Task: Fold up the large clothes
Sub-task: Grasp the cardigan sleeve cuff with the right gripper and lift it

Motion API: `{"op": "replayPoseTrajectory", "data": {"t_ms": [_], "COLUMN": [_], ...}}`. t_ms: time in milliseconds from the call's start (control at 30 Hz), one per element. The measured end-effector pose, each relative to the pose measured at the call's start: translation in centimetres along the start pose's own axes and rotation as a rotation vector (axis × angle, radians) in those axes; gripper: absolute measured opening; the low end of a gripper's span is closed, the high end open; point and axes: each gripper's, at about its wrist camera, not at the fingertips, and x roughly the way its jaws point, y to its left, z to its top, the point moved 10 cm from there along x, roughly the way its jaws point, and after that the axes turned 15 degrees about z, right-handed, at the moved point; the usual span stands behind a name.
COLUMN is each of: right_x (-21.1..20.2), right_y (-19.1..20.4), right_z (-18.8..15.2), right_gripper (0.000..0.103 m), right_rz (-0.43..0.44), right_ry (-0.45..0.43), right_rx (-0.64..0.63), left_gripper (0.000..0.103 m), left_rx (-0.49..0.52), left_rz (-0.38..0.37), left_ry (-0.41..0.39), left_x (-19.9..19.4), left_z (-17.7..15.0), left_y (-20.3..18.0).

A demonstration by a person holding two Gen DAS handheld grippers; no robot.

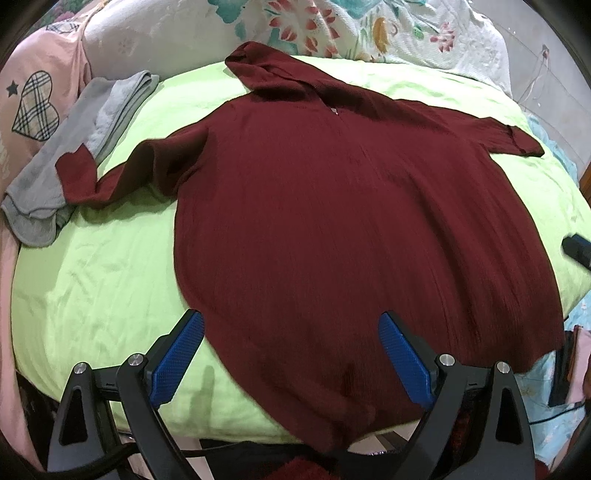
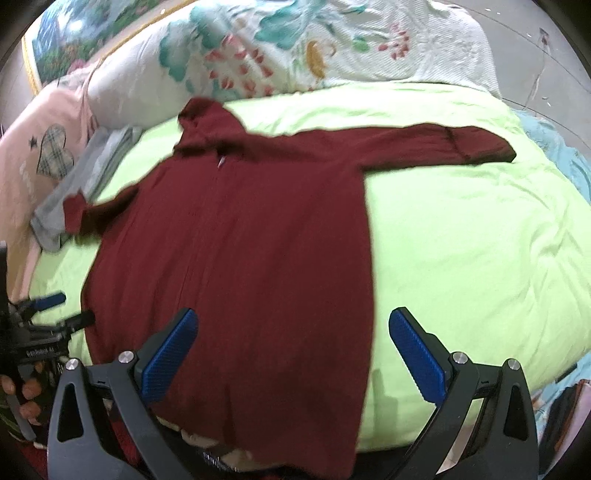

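Dark red knit hooded sweater (image 1: 314, 221) lies spread flat on lime-green bed cover (image 1: 103, 280), unfolded. Left tongs (image 1: 291, 354) & right tongs (image 2: 293, 350) both wide, empty, above hem. Next, prob.: grip a sleeve/side, fold inward.

A bed (image 1: 110, 258) under a lime-green sheet fills the view. A floral quilt (image 1: 332, 26) lies at twelve o'clock, a pink pillow (image 1: 33, 96) at ten.
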Motion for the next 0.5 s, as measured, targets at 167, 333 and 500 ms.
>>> {"op": "replayPoseTrajectory", "data": {"t_ms": [167,333,500], "right_x": [-0.7,-0.9,1.7], "right_y": [-4.7,-13.3,-20.5], "right_z": [5.0,12.4,18.0], "right_gripper": [0.094,0.084,0.081], "right_rz": [-0.012,-0.149,-0.266], "right_ry": [-0.087,-0.180,-0.169], "right_rx": [0.052,0.075,0.080], "left_gripper": [0.096,0.096,0.096], "left_rx": [-0.021,-0.025,-0.020], "left_rz": [0.010,0.026,0.033], "left_ry": [-0.025,-0.039,-0.024], "left_x": [0.9,1.5,2.8], "left_z": [2.7,4.7,5.7], "left_y": [0.4,0.6,0.2]}}
